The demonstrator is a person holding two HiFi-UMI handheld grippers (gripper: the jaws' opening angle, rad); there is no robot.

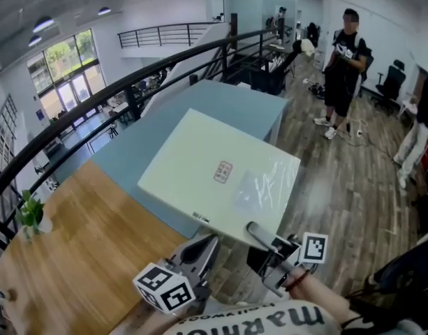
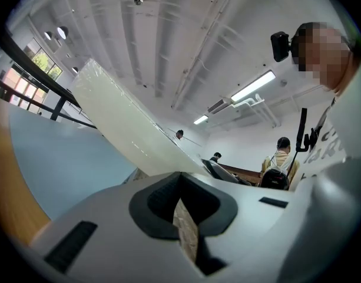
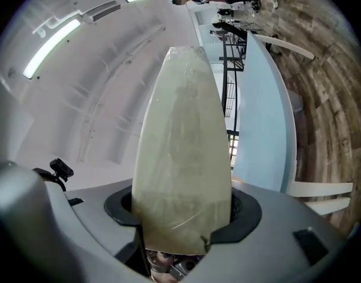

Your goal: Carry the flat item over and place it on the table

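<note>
Flat item [image 1: 220,180]: pale, plastic-wrapped slab, held up in the air and tilted. Its near edge sits at the two grippers, and the rest reaches away from them over the blue-grey table.
Blue-grey table [image 1: 130,152]: beyond and below both grippers, beneath the far half of the item.
Wooden table [image 1: 74,257]: joins the blue one and lies out to the left of the left gripper.
Right gripper [image 1: 259,232]: jaws spread wide and clamped on the item's near edge. In the right gripper view the slab [image 3: 183,158] fills the dark pad recess [image 3: 183,217] from side to side and runs straight out from it.
Right gripper pose: angled upward toward the item. It comes in from below the near edge, at the corner nearer the floorboards.
Left gripper [image 1: 200,246]: jaws drawn together. In the left gripper view the dark pads [image 2: 181,184] meet at the tip, only a sliver of wood grain shows through lower down, and nothing sits between them.
Left gripper contact: its tip lies under the item's near edge. The slab [image 2: 127,122] slopes away above and to the left of the jaws, and whether it presses on the gripper's top cannot be made out.
Left gripper pose: about level, just left of the right gripper.
Marker cubes: one behind the left jaws [image 1: 165,288], one behind the right [image 1: 313,248], both nearest the person.
Sticker [image 1: 223,172]: small and pinkish, on the item's top face well ahead of both grippers.
</note>
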